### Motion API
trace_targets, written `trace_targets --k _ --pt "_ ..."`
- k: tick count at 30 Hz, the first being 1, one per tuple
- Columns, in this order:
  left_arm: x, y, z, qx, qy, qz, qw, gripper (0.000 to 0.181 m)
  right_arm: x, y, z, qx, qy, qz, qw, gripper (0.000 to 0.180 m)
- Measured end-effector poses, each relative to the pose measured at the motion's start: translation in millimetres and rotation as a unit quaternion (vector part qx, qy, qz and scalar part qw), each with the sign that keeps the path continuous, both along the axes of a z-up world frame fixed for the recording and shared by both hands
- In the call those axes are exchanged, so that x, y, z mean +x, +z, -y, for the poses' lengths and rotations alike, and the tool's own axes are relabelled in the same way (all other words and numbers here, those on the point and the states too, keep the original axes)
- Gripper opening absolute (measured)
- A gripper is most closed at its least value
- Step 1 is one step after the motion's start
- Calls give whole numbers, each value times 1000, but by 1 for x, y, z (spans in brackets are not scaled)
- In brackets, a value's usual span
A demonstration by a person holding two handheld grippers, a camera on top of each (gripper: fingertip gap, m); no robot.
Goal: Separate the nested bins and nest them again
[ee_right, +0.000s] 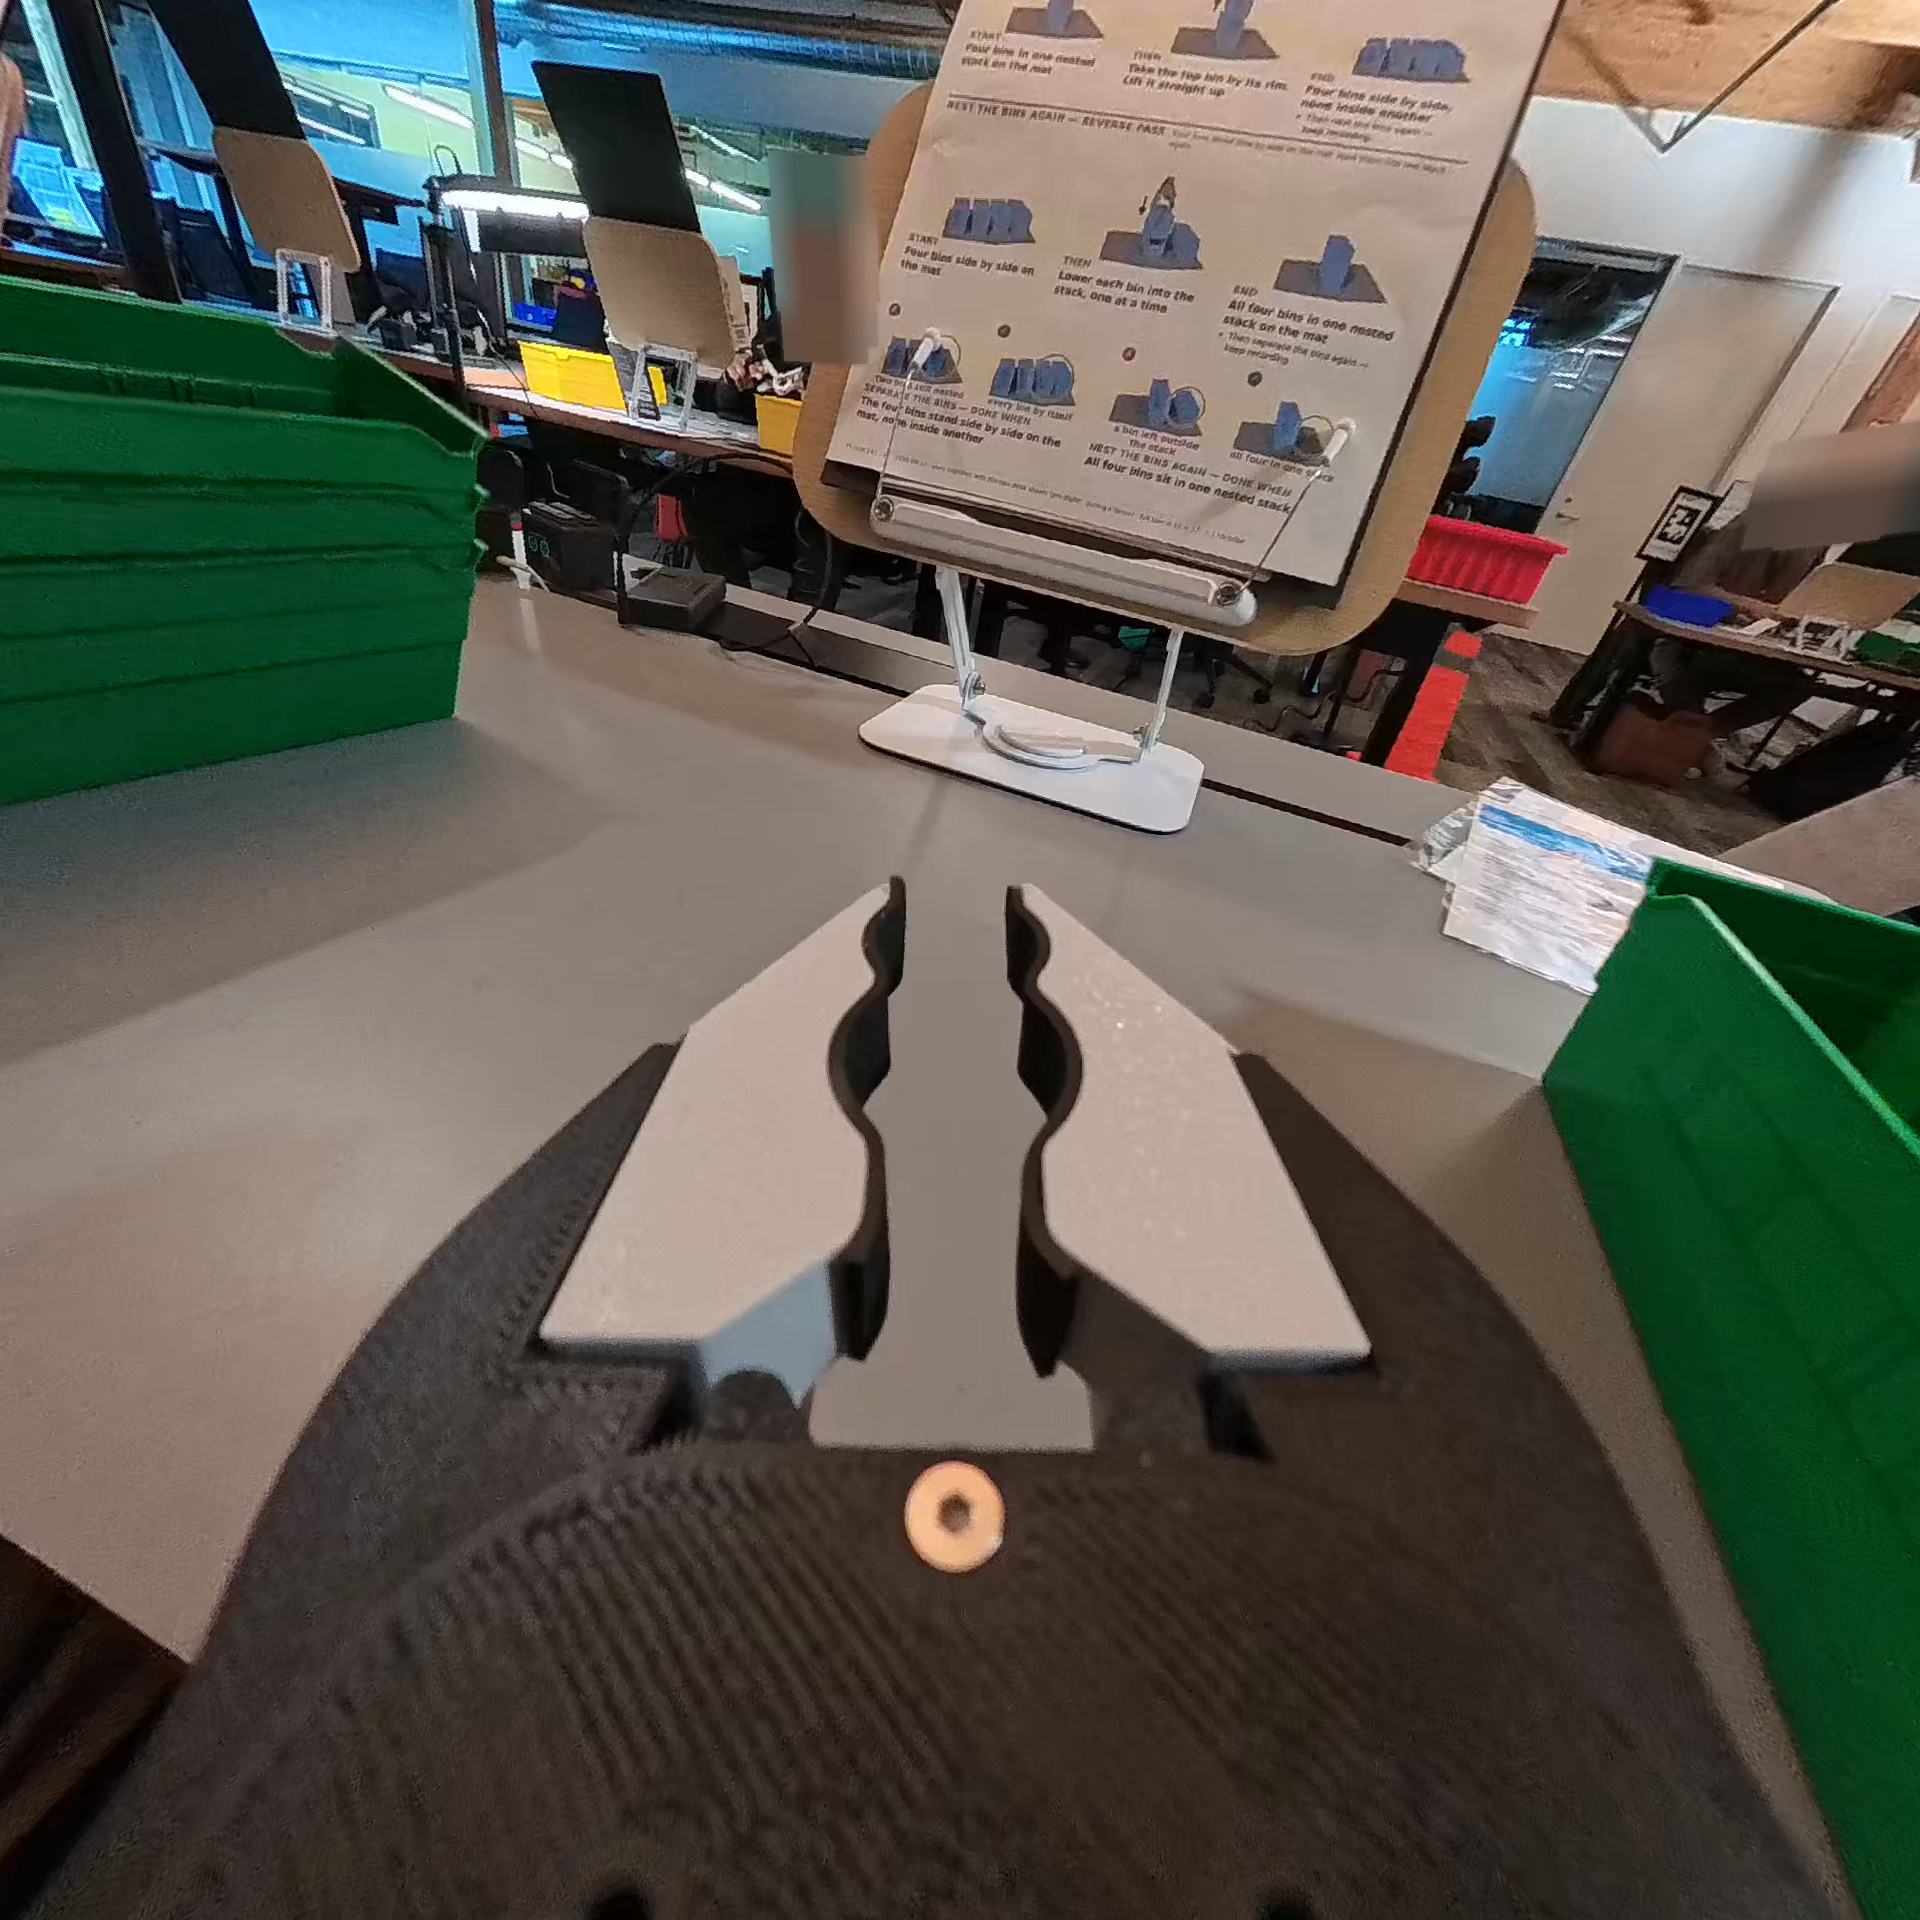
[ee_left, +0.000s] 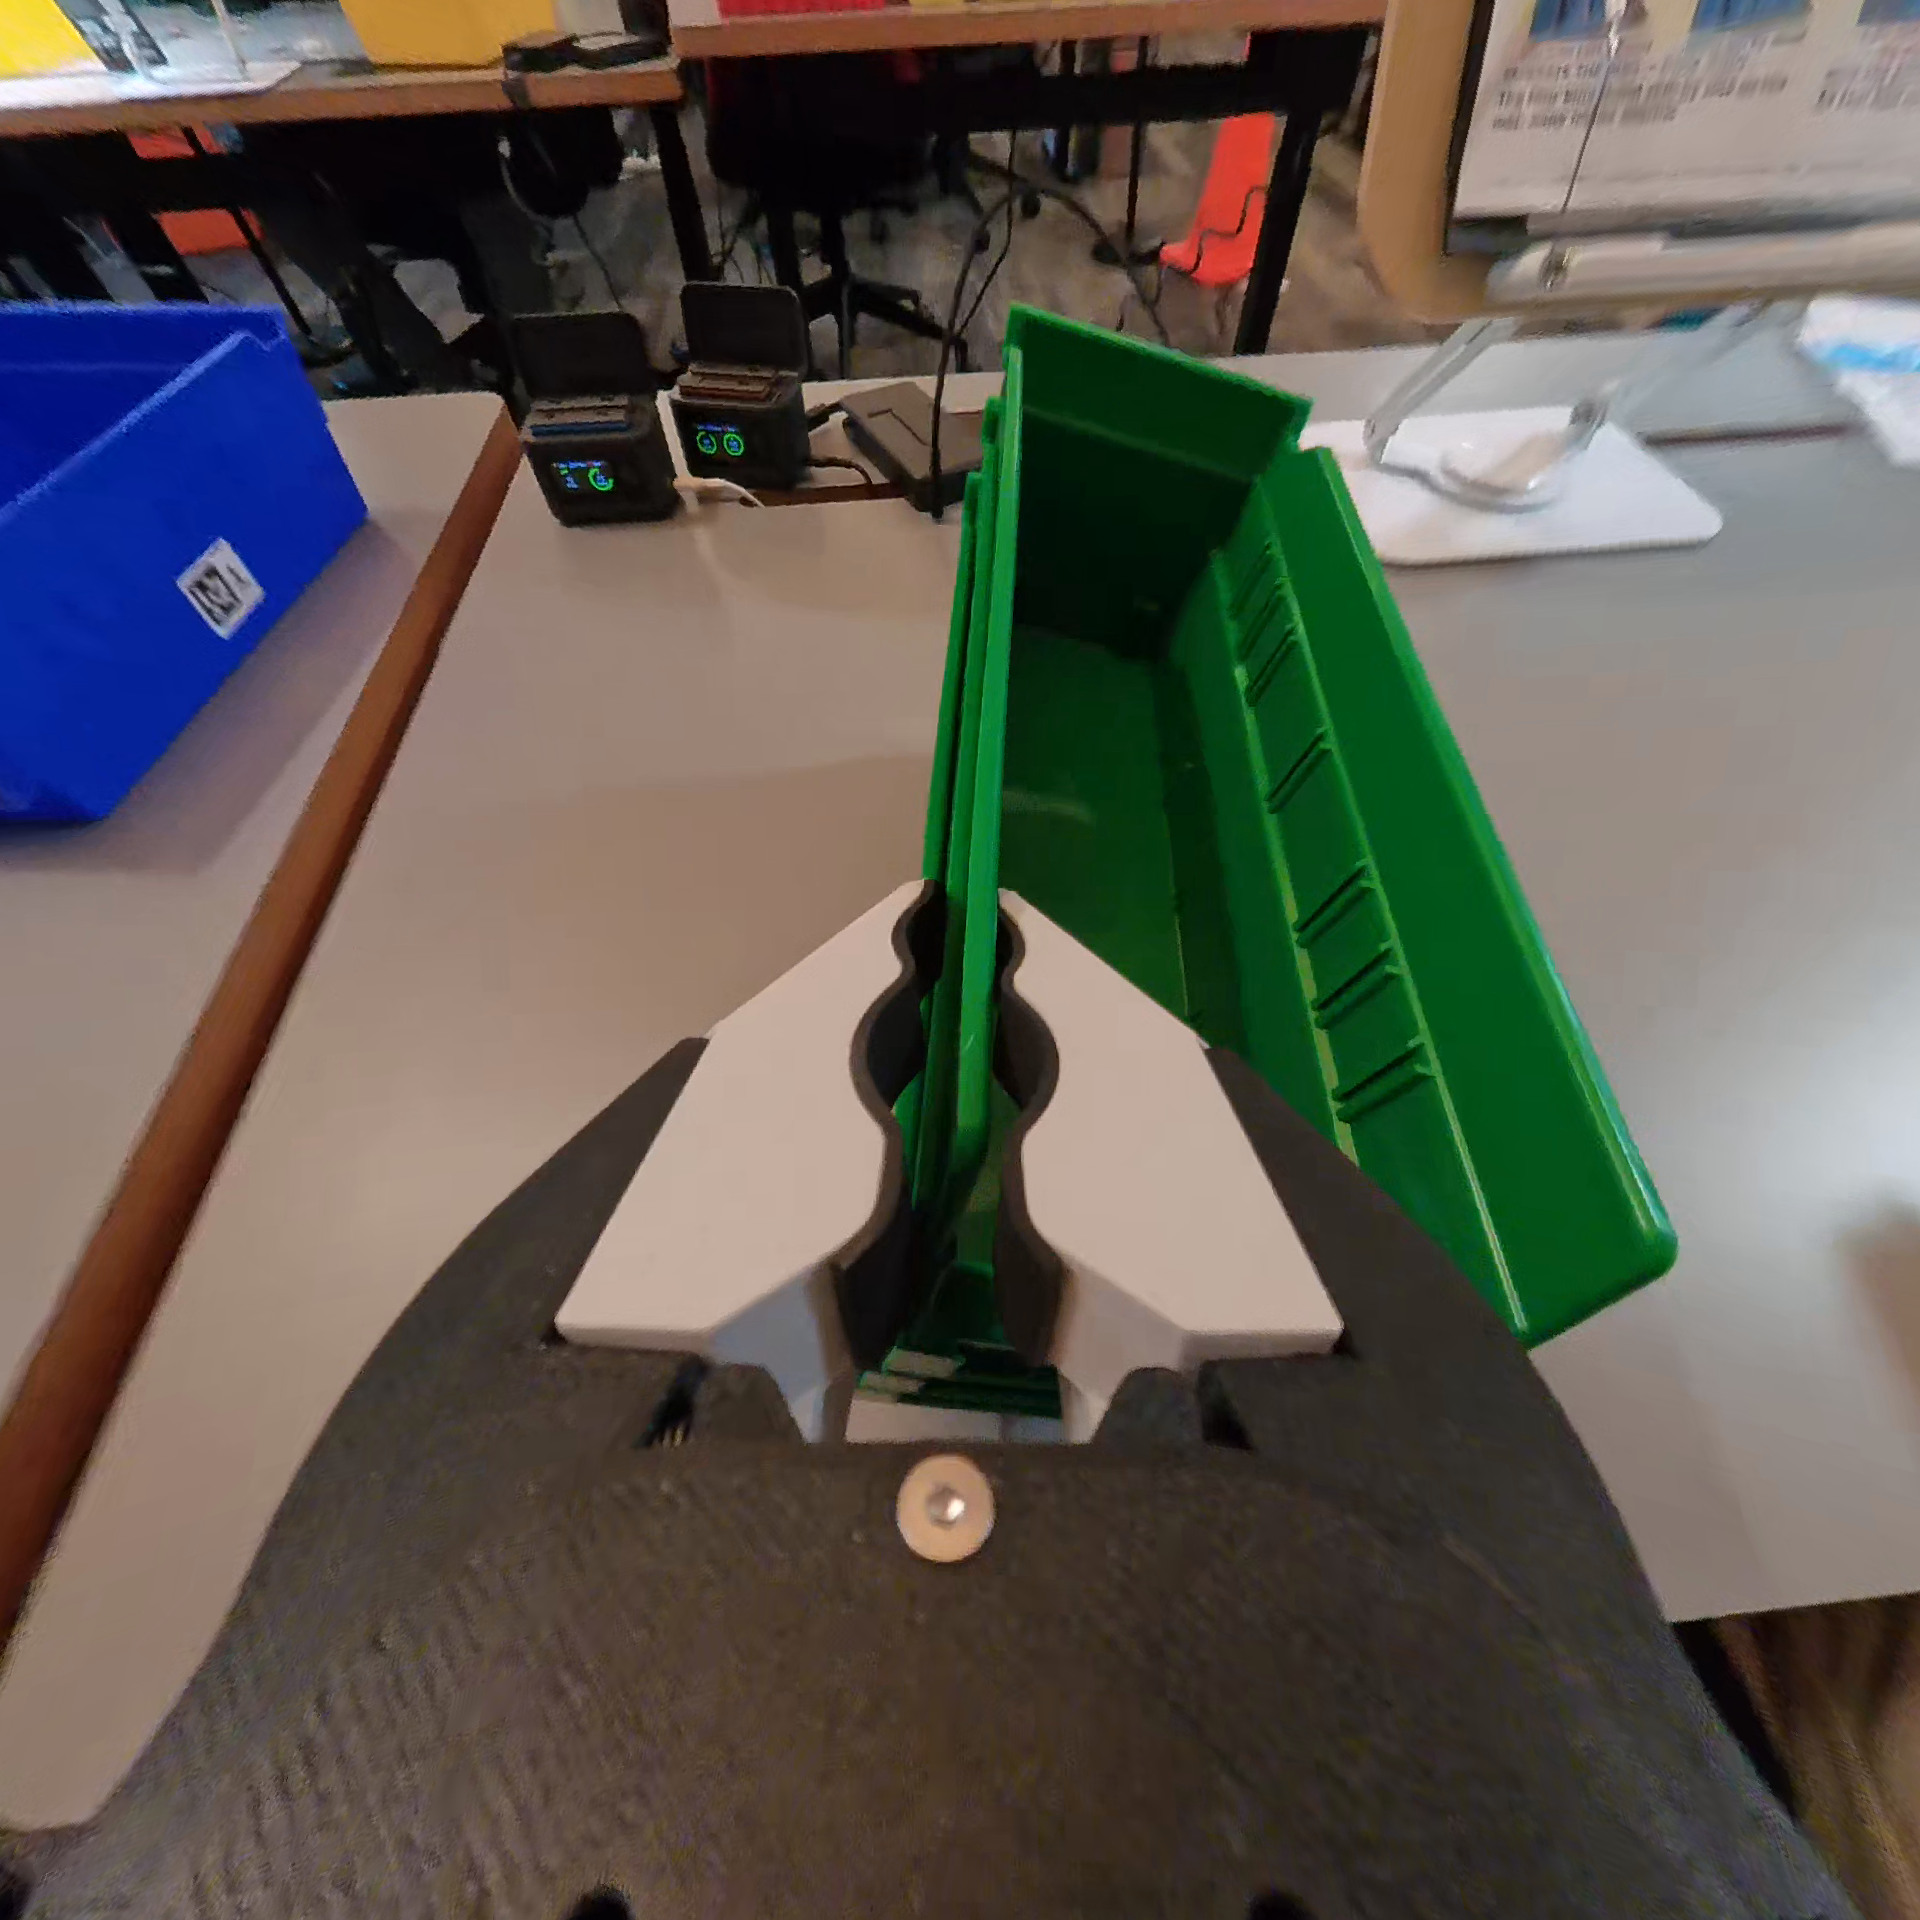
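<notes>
- Green bins (ee_left: 1101, 790), nested in a stack, sit tilted on the grey table (ee_left: 644, 727), open side facing right in the left wrist view; the layered left walls show several rims.
- Left gripper (ee_left: 961, 935) is clamped on those stacked left walls, the green edges running between its fingers.
- Behind the stack: two black chargers (ee_left: 665, 436) with lit green displays, a black box with cables, and the white base of a stand (ee_left: 1538, 499).
- Left of the stack, across the table's brown edge, a blue bin (ee_left: 156, 540) with a small sticker.
- Right gripper (ee_right: 954, 904) hovers over bare table, jaws apart with nothing between them.
- In the right wrist view the stack (ee_right: 229, 561) lies to the left; a separate green bin (ee_right: 1766, 1195) stands at the right edge, papers (ee_right: 1538, 894) just behind it.
- Straight ahead, the stand carries an instruction sheet (ee_right: 1174, 270).
</notes>
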State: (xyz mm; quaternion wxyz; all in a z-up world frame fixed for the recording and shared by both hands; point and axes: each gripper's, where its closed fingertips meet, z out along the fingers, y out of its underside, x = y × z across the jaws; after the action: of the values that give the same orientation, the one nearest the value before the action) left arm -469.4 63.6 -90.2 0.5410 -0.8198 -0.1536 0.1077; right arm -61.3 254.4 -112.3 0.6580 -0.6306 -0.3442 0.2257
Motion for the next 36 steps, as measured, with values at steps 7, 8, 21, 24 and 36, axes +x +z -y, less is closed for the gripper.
trace_targets --k 7,8,21,24,36 --pt "-13 -12 2 86 13 156 984 3 -11 -8 6 11 13 34 999 18" --pt "-14 -12 2 96 16 167 981 3 -12 -9 6 11 14 36 999 18" --pt "-4 -2 -7 152 30 181 971 4 -13 -13 6 8 18 45 999 18" --pt "-1 3 -8 160 27 176 971 4 -13 -14 5 6 18 45 999 18" --pt "3 14 -10 170 35 133 976 0 -14 -15 5 7 18 52 998 18"
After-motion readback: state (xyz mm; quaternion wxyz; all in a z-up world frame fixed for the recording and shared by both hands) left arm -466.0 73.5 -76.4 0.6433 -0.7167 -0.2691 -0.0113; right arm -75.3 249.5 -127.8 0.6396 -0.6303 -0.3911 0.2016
